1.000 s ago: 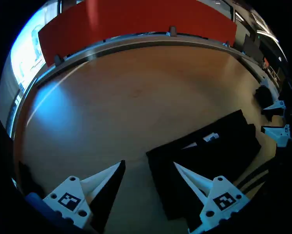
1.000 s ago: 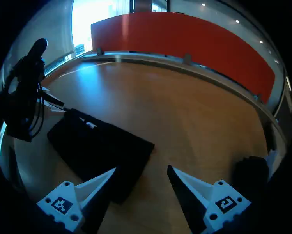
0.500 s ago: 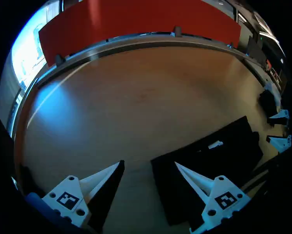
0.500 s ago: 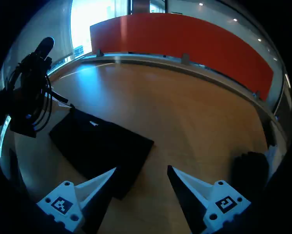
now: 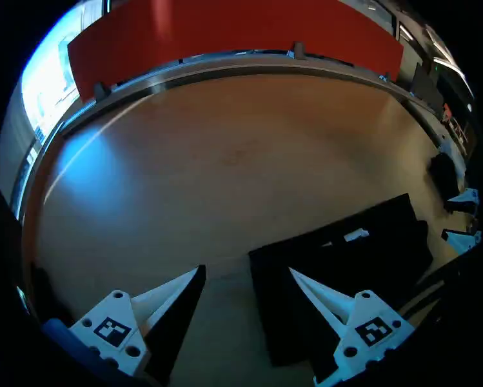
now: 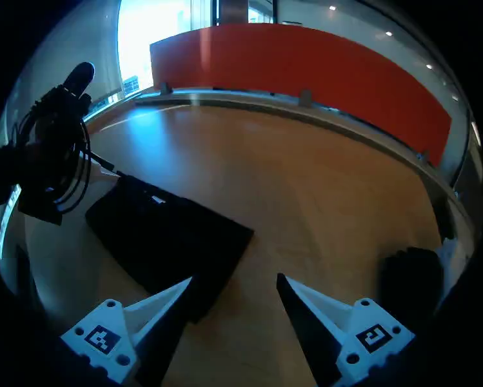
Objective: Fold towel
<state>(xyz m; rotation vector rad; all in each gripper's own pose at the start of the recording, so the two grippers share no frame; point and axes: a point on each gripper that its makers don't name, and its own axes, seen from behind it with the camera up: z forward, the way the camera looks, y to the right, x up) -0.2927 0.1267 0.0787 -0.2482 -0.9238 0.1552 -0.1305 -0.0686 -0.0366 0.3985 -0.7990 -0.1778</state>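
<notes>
The black towel [image 5: 364, 271] lay folded flat on the wooden desk [image 5: 209, 161], a small white tag [image 5: 354, 233] showing near its far edge. In the left gripper view, the left hand-held gripper [image 5: 244, 271] was spread wide with nothing between its fingers. One finger stood over bare wood and the other over the towel's near part, though whether it touched the cloth could not be told. In the right gripper view, the right hand-held gripper [image 6: 235, 278] was likewise wide apart and held nothing, with the towel's near corner just by its left finger. A dark object [image 6: 412, 277] sat near the desk's right edge, well apart from the towel. A red partition [image 6: 305, 64] ran along the desk's far side.
</notes>
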